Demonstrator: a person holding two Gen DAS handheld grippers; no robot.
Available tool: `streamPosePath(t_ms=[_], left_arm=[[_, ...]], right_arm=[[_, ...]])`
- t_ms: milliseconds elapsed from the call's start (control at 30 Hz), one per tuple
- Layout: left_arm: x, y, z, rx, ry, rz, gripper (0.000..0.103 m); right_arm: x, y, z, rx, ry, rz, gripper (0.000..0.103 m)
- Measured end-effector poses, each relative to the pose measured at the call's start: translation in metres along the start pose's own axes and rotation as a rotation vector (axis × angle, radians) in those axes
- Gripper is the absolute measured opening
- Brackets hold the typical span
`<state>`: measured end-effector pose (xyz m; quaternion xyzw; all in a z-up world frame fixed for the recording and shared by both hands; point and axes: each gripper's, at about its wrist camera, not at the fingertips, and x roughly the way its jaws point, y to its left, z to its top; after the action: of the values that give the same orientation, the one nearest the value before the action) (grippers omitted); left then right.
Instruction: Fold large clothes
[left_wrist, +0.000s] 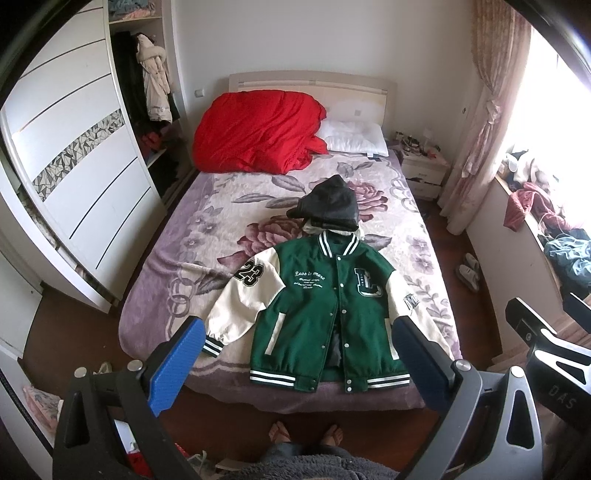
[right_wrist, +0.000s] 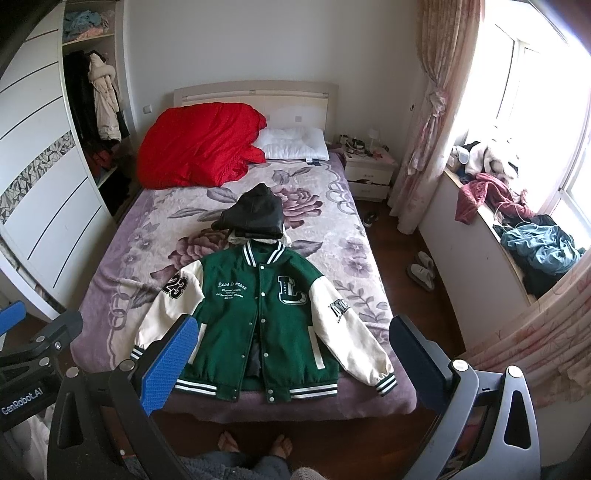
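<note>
Jacket (left_wrist: 325, 306) lies flat on bed (left_wrist: 184, 229), collar away; left claw (left_wrist: 299, 354) and right claw (right_wrist: 295, 350) apart, hem nearest both.

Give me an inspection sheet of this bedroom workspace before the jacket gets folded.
Surface: bed with floral blanket.
Job's things: green varsity jacket laid flat, front up, sleeves spread, near the foot edge.
Clutter: folded black garment by the collar; red duvet and pillow at the headboard.
Grippers: left hand-held gripper and right hand-held gripper open, above the foot of the bed, holding nothing.
Cables: nothing seen.
Surroundings: wardrobe, nightstand, clothes-strewn windowsill, slippers.
</note>
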<state>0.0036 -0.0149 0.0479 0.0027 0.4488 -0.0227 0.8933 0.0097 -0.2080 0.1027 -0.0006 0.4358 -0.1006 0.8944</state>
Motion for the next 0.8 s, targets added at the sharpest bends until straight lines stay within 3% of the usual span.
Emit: streamPosePath(t_ms=[800], left_arm=[[0.002,-0.004,0.003,-0.001,-0.003,-0.004,0.103]], right_arm=[[-0.001,-0.002,-0.005,0.005,-0.004,0.003,0.103]])
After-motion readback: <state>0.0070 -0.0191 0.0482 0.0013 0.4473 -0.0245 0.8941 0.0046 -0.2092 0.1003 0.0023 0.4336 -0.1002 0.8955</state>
